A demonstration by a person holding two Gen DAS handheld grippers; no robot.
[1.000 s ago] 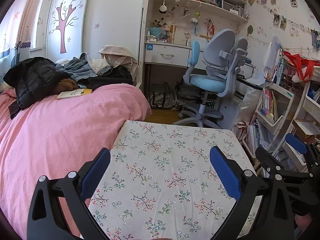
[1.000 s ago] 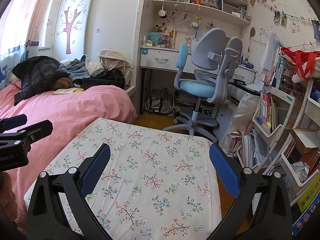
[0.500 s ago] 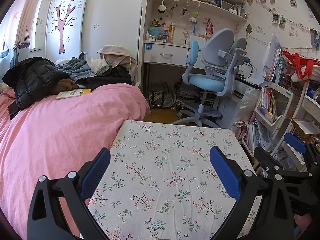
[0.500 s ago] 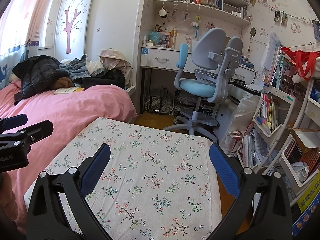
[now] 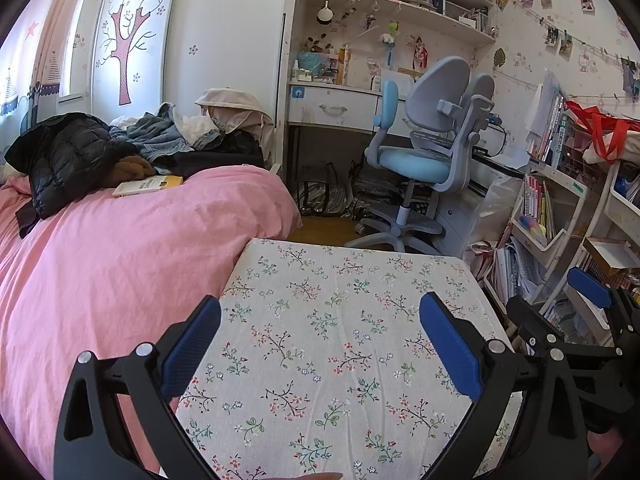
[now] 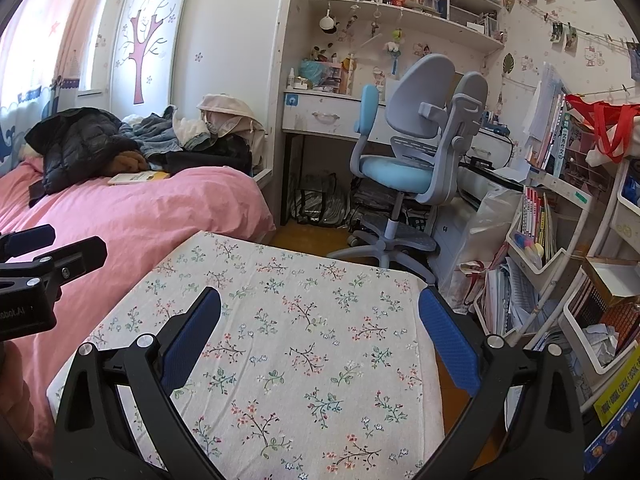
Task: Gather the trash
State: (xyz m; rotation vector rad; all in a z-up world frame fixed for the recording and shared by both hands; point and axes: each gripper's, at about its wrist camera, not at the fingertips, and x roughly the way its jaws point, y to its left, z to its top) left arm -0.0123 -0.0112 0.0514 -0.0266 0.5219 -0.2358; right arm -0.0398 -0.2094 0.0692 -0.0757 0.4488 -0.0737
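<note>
Left wrist view: the left gripper [image 5: 320,344] hung over the floral-cloth table [image 5: 340,280], fingers [image 5: 192,344] wide apart and empty; the pink bed [image 5: 120,248] lay at 9 o'clock and the right gripper [image 5: 588,300] showed at 3 o'clock. Right wrist view: the right gripper [image 6: 320,340], fingers equally spread and empty, showed instead the left gripper [image 6: 36,264] at 9 o'clock and, at 4 o'clock, crumpled paper [image 6: 600,340] in a white shelf bin [image 6: 584,356]. No trash could be told on the table between either pair of fingers.
</note>
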